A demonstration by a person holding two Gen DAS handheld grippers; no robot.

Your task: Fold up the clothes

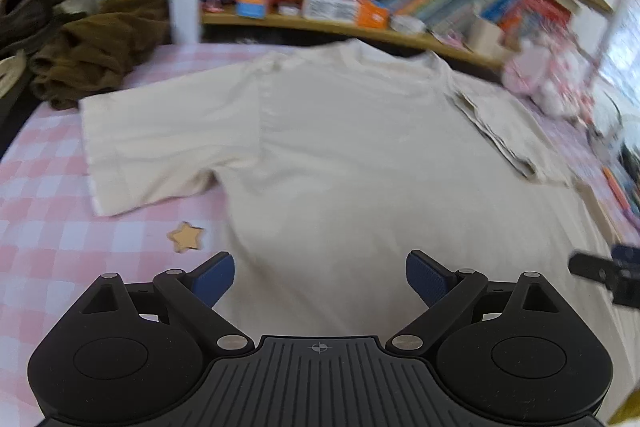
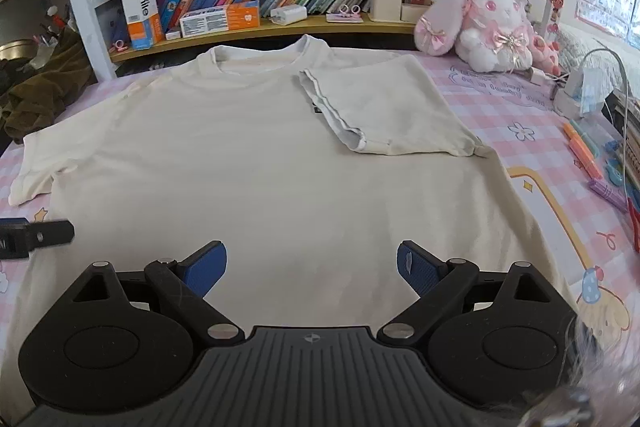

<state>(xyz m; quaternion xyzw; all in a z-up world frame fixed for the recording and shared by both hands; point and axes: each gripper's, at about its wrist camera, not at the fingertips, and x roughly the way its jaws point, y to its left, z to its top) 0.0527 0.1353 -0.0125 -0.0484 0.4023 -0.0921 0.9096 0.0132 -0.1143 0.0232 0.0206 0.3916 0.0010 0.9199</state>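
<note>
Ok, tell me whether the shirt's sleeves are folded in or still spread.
One each: the right sleeve lies folded over the cream T-shirt; the left sleeve lies spread on the checked cloth.

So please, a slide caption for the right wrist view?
Open right tongs hover over cream T-shirt, one sleeve already folded inward.
</note>
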